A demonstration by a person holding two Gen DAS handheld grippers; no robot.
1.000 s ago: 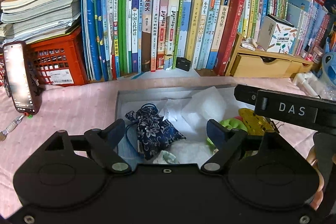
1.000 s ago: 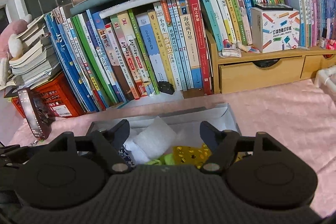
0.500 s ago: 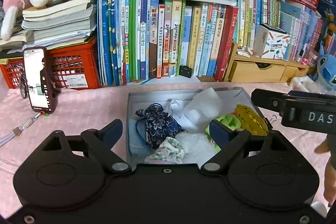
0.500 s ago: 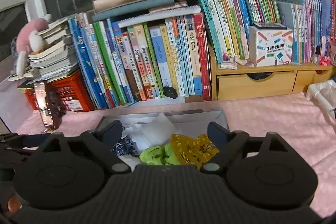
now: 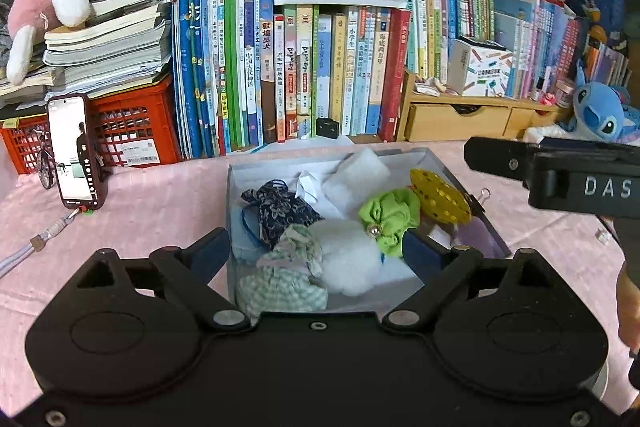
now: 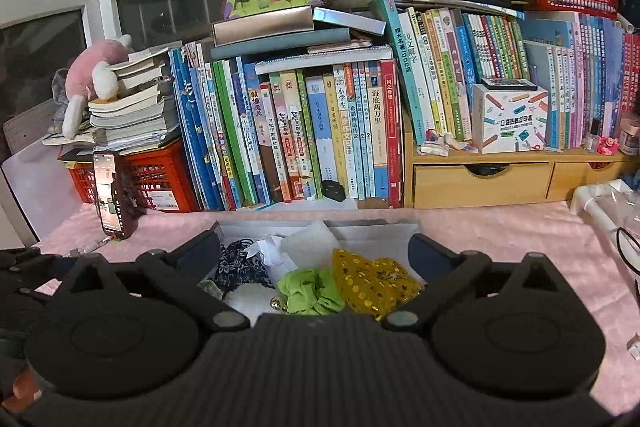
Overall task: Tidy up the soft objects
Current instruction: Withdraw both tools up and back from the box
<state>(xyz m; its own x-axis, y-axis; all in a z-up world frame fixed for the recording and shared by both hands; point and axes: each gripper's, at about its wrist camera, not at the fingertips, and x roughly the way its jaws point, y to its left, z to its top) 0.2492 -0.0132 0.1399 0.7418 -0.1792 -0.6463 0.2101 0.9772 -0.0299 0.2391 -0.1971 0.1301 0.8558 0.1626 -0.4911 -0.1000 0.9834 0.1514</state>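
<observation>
Left hand-held gripper (image 5: 316, 251): matte black body, two round caps w/ raised discs, silver pivot screws, dark blue pads (image 5: 212, 253) on angled fingers. Right hand-held gripper (image 6: 314, 255): same build, ribbed black top. From left cam: boxy black side, white "DAS" lettering, small screws.

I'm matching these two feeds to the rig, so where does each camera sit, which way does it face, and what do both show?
Left wrist: on the left gripper, looking forward and down into the grey box of soft items; its own open fingers show, with the right gripper crossing the right edge.
Right wrist: on the right gripper, aimed flatter, toward the bookshelf; its own open fingers show, nothing between them.
Shared: the box, green scrunchie, yellow spotted pouch, phone, pink tablecloth.
</observation>
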